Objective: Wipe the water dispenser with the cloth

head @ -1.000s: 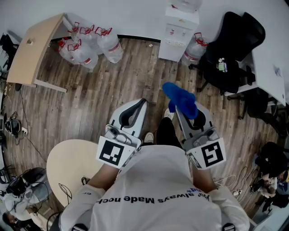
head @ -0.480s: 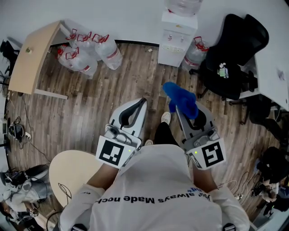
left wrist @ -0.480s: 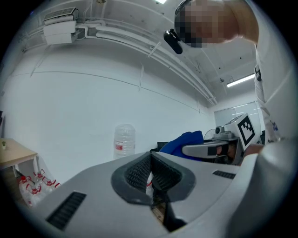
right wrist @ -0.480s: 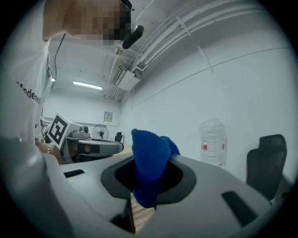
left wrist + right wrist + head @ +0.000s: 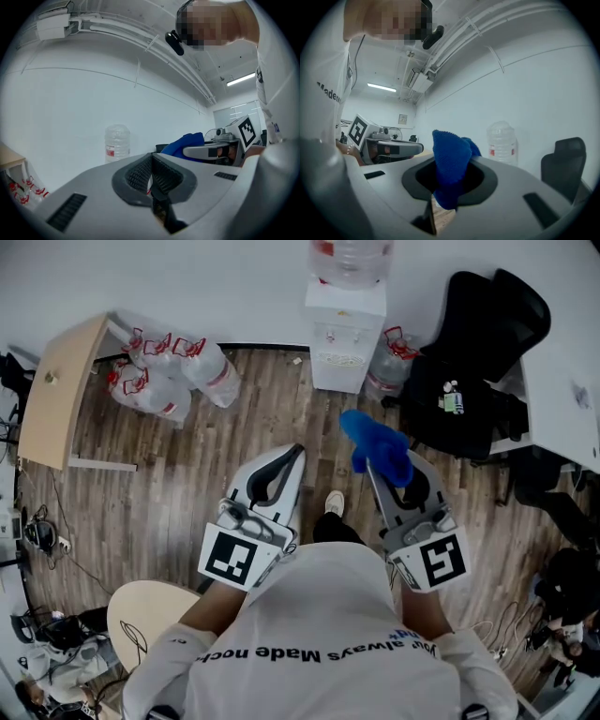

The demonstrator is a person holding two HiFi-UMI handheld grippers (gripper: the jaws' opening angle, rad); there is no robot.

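Note:
The white water dispenser point(image 5: 345, 334) stands against the far wall with a clear bottle point(image 5: 350, 259) on top. That bottle point(image 5: 116, 142) also shows in the left gripper view and, as the bottle point(image 5: 502, 142), in the right gripper view. My right gripper point(image 5: 380, 463) is shut on a blue cloth point(image 5: 378, 448), which sticks up between the jaws as the cloth point(image 5: 451, 166). It is held some way short of the dispenser. My left gripper point(image 5: 286, 457) is shut with nothing in it, level with the right one.
Several spare water bottles point(image 5: 164, 381) lie on the wood floor at the left, by a tilted wooden table point(image 5: 54, 390). One more bottle point(image 5: 386, 367) leans beside the dispenser. A black office chair point(image 5: 469, 371) and a white desk point(image 5: 562, 390) stand at the right.
The dispenser and the floor have slid down in the head view, so I have come nearer to the dispenser. Both grippers keep their pose, with the cloth still held.

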